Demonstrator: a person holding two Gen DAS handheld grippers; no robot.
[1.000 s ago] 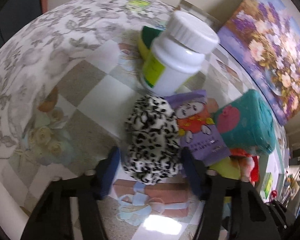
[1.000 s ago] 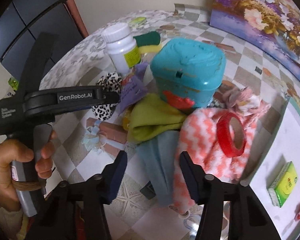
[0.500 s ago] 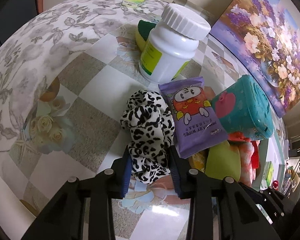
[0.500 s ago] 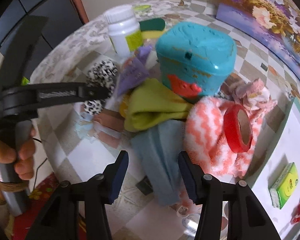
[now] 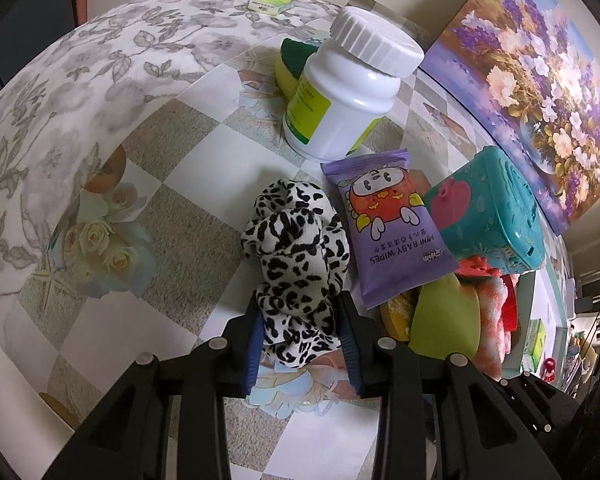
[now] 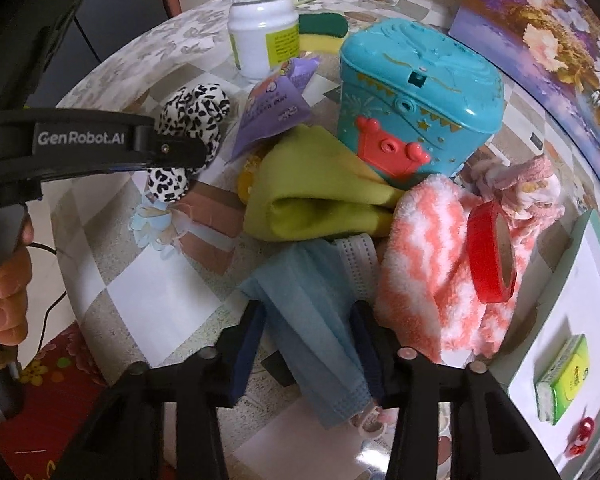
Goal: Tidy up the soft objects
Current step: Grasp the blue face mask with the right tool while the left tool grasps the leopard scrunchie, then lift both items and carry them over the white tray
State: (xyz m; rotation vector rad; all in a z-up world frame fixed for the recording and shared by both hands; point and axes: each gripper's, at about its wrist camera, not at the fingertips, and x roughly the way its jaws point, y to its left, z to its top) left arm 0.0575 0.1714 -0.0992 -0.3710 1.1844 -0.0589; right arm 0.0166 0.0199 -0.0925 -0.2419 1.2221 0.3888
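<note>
On the bench (image 5: pixel 204 168), left gripper (image 5: pixel 300 340) fingers pinching the leopard scrunchie (image 5: pixel 296 248) beside the baby wipes (image 5: pixel 392 224). Right gripper (image 6: pixel 310 344) spread around the blue face mask (image 6: pixel 312 320). Barely started, soft pile unsorted.

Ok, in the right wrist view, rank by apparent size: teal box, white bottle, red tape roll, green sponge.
1. teal box
2. white bottle
3. red tape roll, near the camera, so its true size is unsure
4. green sponge, partly hidden
</note>
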